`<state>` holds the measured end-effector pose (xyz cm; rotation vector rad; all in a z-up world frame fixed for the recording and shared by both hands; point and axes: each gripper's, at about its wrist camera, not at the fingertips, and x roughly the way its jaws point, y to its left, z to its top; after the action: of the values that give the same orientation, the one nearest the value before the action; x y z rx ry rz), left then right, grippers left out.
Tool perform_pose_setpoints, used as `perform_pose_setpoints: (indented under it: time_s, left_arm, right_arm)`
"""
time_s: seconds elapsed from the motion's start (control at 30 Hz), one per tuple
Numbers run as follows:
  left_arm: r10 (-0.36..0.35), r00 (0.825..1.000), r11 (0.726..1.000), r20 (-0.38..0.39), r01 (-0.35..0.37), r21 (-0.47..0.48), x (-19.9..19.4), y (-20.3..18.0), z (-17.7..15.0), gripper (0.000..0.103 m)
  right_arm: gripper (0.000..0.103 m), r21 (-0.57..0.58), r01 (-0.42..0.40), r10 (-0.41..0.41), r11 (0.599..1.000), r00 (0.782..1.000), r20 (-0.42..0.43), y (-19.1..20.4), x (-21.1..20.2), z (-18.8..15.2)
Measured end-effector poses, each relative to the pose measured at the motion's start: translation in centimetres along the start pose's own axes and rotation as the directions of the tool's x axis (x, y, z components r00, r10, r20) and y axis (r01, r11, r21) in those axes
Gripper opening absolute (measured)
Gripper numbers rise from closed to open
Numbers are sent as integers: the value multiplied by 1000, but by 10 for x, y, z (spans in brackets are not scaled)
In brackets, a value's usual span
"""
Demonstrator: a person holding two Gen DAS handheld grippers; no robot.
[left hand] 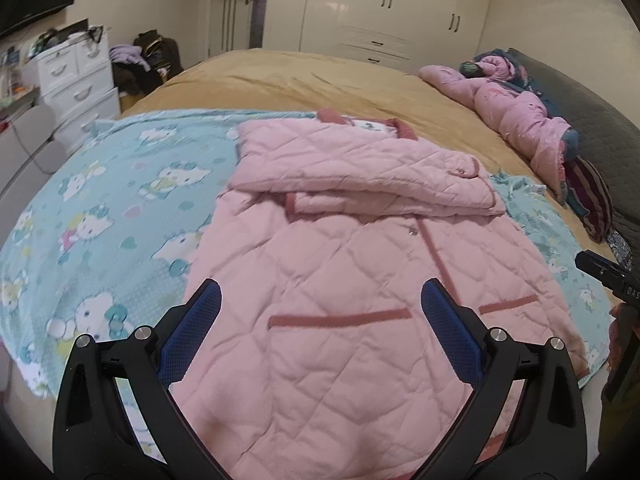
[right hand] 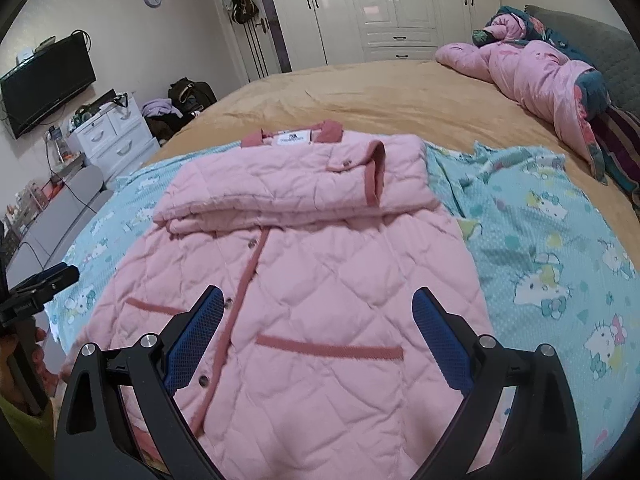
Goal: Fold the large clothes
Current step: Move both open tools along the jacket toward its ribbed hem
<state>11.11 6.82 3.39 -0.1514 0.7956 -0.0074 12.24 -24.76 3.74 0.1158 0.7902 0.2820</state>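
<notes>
Left wrist view: your left gripper (left hand: 320, 304) hangs over the lower half of the pink quilted jacket (left hand: 340, 280), jaws wide and holding nothing. The jacket lies on the cartoon-cat sheet (left hand: 100, 200) near the bed's (left hand: 320, 80) front edge, sleeves folded across the chest.

Right wrist view: your right gripper (right hand: 318, 312) hovers above the jacket's (right hand: 320, 260) hem, jaws wide, empty.
</notes>
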Motion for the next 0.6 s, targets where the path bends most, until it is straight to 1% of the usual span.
perform_pose_setpoints:
  time_s: [0.23,0.37,0.6]
  left_arm:
    - [45,998,998,-38,-46,-49,-2,26,-21,94]
    - [72,996,995,-55,-75,-61,-5,37,-33,94]
    - [90,990,989,-106,-101,-107,-5,61,-56,94]
  right_arm:
    - [95,6,-1,1,1000,999,-34,-8,4,-16]
    - [95,4,-4,4,1000,999,-45,-10,6,-22]
    - [95,4,-17,17,1000,999,-52,-12,7,-27]
